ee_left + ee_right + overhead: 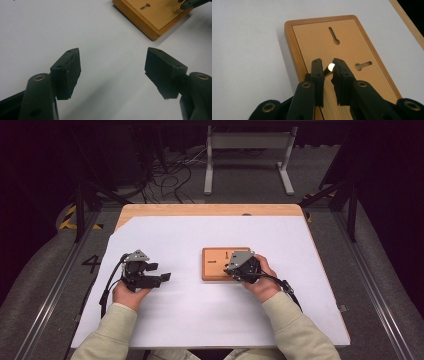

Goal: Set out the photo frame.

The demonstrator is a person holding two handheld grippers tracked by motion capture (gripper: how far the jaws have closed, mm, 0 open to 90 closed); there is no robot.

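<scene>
Jaws of the right gripper (327,68) stand close together around a small peg (330,68), its pale round end showing between the pads; whether the pads press it or merely flank it is hard to tell, since a thin gap seems to remain on one side. The peg's long axis runs back toward the gripper and down into the jaws, so most of its shaft is hidden. It hangs over the wooden board (307,37), near that board's left edge in the right gripper view. Ahead and to the right lie two keyhole slots: the near slot (363,65) runs crosswise, the far slot (334,35) lengthwise. Judging by this, the coming move turns on carrying the peg a short way right to the near slot's round end.

In the high view the right gripper (235,269) sits over the board (212,270) and covers its right part. The left gripper (155,272) rests well apart on the white sheet (175,320), jaws wide and empty, pointing toward the board.
</scene>
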